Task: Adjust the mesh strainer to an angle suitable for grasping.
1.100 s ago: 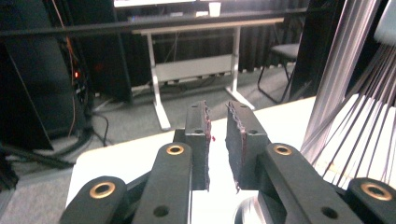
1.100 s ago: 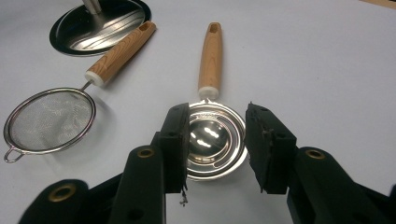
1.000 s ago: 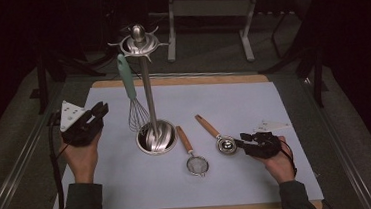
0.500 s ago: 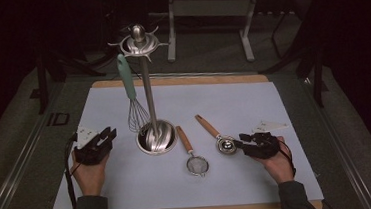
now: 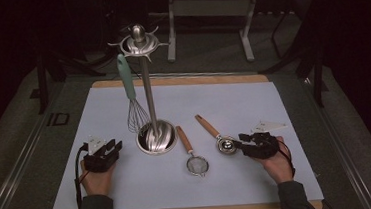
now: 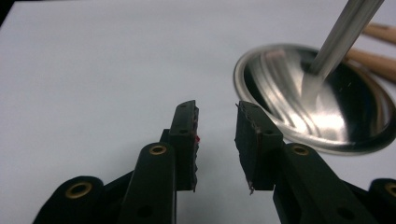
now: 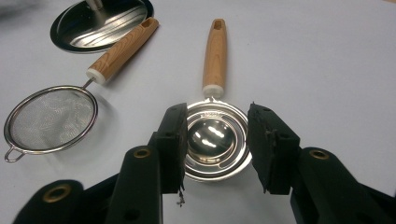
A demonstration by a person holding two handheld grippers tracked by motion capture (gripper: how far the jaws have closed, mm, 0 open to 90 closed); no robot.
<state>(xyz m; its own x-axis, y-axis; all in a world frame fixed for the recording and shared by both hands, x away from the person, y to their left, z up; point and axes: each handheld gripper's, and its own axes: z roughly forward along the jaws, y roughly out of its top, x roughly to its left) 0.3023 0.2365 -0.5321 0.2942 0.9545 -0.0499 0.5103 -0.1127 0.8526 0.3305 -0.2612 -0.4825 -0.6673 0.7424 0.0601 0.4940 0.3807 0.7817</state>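
Observation:
A steel utensil stand (image 5: 155,137) rises mid-mat, and a whisk with a mint-green handle (image 5: 126,79) hangs from its top ring. Two wooden-handled utensils lie right of the base: a small mesh strainer (image 5: 196,164) and a steel measuring spoon (image 5: 225,144). My left gripper (image 5: 108,151) rests low on the mat just left of the stand's base (image 6: 317,98). It (image 6: 215,112) is open with nothing between its jaws. My right gripper (image 5: 246,143) is open, with a jaw on each side of the spoon's bowl (image 7: 212,142). The strainer (image 7: 49,116) lies to its left.
A pale mat (image 5: 273,102) covers a wooden board (image 5: 181,79) on a dark table. A metal frame (image 5: 206,7) stands behind the table. The mat's front edge lies close under both forearms.
My left gripper has come down and nearer, from beside the whisk to the mat next to the stand's base. The right gripper has stayed at the spoon.

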